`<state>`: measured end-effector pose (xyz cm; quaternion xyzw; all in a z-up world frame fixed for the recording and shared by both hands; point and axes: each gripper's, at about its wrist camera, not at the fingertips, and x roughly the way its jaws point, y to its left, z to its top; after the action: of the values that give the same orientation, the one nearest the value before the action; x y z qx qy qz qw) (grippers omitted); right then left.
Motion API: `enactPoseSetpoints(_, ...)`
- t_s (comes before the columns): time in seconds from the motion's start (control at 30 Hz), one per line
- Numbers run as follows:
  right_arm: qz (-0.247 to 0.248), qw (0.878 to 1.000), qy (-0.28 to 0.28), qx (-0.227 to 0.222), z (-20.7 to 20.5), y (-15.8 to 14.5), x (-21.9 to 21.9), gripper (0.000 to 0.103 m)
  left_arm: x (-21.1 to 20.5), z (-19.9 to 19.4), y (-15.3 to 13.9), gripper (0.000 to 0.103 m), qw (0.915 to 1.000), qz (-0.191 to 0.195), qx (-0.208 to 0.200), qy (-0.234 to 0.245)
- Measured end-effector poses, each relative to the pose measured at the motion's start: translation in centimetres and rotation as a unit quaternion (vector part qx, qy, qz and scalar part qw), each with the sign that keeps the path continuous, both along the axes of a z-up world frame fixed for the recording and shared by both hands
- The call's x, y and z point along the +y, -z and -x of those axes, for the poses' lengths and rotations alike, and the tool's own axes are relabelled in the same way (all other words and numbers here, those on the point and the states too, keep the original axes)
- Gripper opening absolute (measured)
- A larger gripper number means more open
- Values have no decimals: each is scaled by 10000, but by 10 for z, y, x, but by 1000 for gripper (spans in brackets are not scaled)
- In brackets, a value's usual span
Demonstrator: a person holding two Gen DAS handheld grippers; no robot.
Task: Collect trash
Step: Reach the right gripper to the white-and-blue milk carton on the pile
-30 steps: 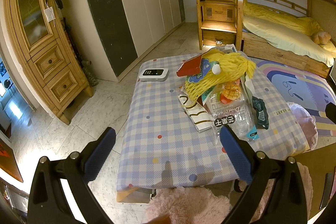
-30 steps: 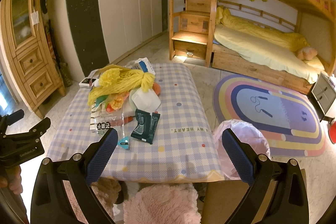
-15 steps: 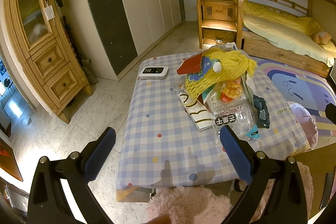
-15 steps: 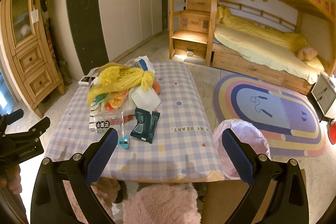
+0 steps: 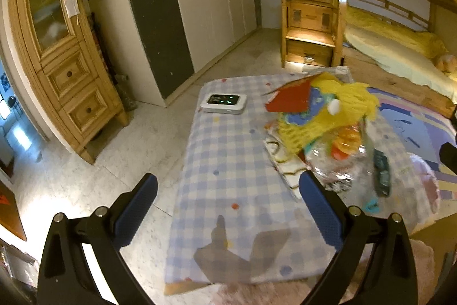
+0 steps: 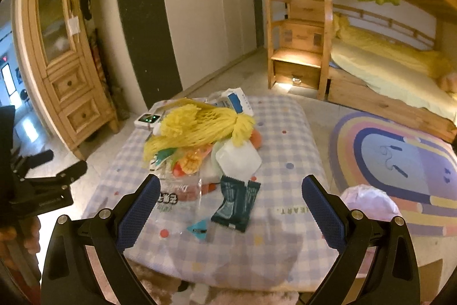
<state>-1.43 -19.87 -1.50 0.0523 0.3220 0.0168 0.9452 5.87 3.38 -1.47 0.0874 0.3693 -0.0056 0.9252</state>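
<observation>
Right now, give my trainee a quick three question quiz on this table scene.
1. True or false: the right gripper holds the dark wrapper.
2. Which lies on top of the trash pile: A) yellow net B) white device C) pink bag?
3. Fill in: the pink bag sits beside the table, on the ____.

Key: 1 false; 2 A; 3 floor.

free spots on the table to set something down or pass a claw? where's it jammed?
Bare checked cloth along the near edge of the table and up its left side as far as the white device. In the right wrist view, the strip right of the white pouch is also clear. Crowded: the middle, under the yellow mesh net and dark teal wrapper.
</observation>
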Motion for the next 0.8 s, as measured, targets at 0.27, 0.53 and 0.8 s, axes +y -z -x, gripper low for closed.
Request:
enactPoseSetpoints(0.27, 325, 9994, 23, 135, -30, 5, 0, 97, -8, -39, 13, 96, 9976, 424, 217, 510)
enactPoseSetpoints(0.53, 451, 9989, -86, -88, -61, -17, -12, 59, -44, -79, -11, 87, 9929, 361, -315, 1084)
enactPoseSetpoints(0.8, 316, 9993, -200, 26, -80, -9, -26, 58, -85, -121, 10, 63, 9824, 3, -62, 1865)
